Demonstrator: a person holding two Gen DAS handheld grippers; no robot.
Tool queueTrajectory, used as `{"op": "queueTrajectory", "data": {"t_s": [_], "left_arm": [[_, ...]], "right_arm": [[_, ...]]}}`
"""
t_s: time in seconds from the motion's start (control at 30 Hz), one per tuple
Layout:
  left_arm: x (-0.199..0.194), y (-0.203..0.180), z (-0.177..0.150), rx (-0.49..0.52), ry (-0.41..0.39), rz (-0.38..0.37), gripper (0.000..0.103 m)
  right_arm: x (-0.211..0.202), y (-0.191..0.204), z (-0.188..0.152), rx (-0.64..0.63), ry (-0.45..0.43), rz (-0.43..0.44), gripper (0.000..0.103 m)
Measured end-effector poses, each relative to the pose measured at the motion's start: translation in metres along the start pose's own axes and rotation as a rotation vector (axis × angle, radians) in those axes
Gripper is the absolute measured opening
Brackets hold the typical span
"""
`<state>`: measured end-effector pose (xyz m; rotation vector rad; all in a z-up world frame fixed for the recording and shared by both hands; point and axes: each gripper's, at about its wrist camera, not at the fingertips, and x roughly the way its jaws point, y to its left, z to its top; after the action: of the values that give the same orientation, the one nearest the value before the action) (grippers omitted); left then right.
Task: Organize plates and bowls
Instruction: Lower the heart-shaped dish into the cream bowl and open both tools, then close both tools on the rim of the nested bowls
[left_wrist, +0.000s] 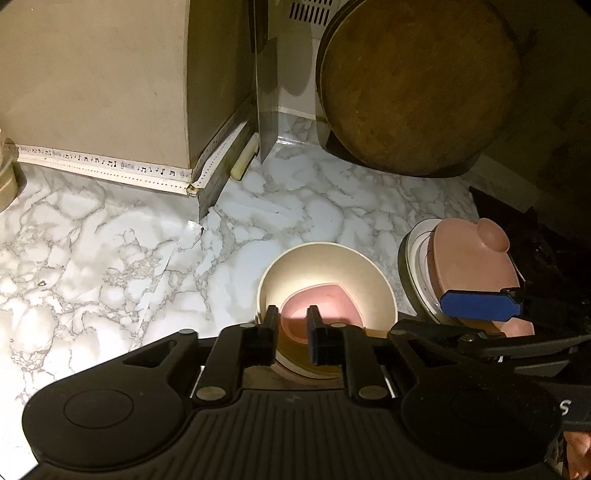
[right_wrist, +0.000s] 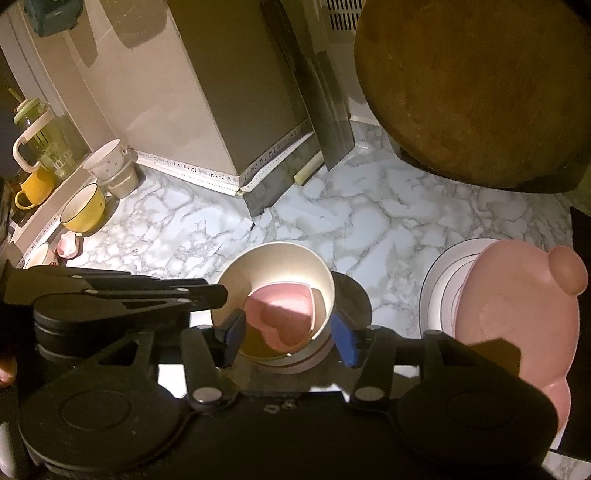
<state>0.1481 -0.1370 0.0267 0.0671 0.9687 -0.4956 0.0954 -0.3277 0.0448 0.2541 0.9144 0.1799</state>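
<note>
1. Left gripper (left_wrist: 292, 325): jaws a narrow gap apart, hanging over the near rim of the cream bowl (left_wrist: 325, 269); whether the pads touch the rim, cannot tell.
2. Right gripper (right_wrist: 290, 334): jaws spread wide, straddling the same cream bowl (right_wrist: 275, 295), pads clear of its walls.
3. Pink heart dish (right_wrist: 282, 317) sits inside the bowl, just ahead of both grippers.
4. Right of the right gripper: pink bear-shaped plate (right_wrist: 517, 325) on stacked white plates (right_wrist: 439, 291).
5. Marble tabletop (right_wrist: 351, 221) beyond.
6. Far right: round wooden board (right_wrist: 469, 88) leaning upright.
7. Far left: yellow mugs (right_wrist: 81, 208).
</note>
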Motion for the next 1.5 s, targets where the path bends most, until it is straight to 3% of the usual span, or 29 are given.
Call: {"op": "queueTrajectory", "data": {"t_s": [0.17, 0.4, 0.5, 0.63, 0.93, 1.5], "left_arm": [[-0.007, 0.003, -0.004, -0.007, -0.025, 0.001, 0.054], [-0.010, 0.007, -0.011, -0.024, -0.042, 0.024, 0.080], [-0.004, 0.010, -0.013, -0.044, -0.032, 0.053, 0.083], [0.006, 0.016, -0.015, -0.083, -0.028, 0.060, 0.101], [0.037, 0.025, -0.014, -0.172, 0.009, 0.089, 0.101], [0.074, 0.028, -0.014, -0.222, 0.070, 0.114, 0.098]], "right_arm": [[-0.007, -0.001, -0.003, 0.008, -0.017, 0.011, 0.063], [-0.015, -0.013, -0.005, 0.066, -0.066, 0.001, 0.090], [-0.012, -0.017, -0.005, 0.094, -0.071, -0.014, 0.094], [-0.003, -0.025, -0.005, 0.146, -0.060, -0.023, 0.094], [0.035, -0.034, 0.001, 0.237, -0.025, -0.058, 0.089], [0.086, -0.037, 0.008, 0.252, 0.066, -0.080, 0.057]]}}
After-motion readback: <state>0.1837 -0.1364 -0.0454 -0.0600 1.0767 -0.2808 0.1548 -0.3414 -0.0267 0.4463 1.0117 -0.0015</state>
